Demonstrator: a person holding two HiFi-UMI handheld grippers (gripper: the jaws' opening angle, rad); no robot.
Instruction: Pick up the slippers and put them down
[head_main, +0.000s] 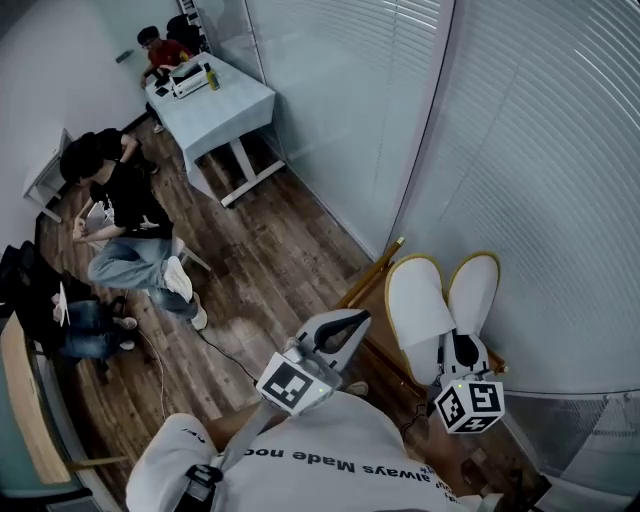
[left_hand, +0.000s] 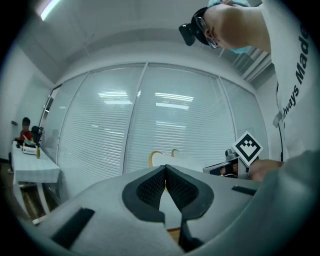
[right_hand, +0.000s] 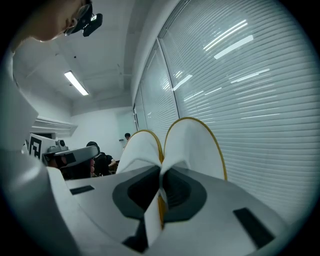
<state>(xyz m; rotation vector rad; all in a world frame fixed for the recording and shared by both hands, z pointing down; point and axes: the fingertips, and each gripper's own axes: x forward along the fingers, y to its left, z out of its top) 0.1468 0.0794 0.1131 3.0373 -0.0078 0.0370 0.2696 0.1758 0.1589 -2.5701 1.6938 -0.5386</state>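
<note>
My right gripper (right_hand: 161, 175) is clamped on the pair of white, yellow-edged fabric slippers (right_hand: 192, 145), apparently at their heels, aloft near the white slatted blinds (right_hand: 250, 75) at right. My left gripper (left_hand: 165, 169) is closed and empty.

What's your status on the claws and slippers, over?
Right claw shut on both slippers, pinched together at their edges and lifted. Left claw shut, empty. Window blinds behind the slippers.

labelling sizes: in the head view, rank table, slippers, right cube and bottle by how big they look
Table and slippers: look about alike, and the slippers are nearer, so unranked.
Then right cube.
Bottle smallest.
</note>
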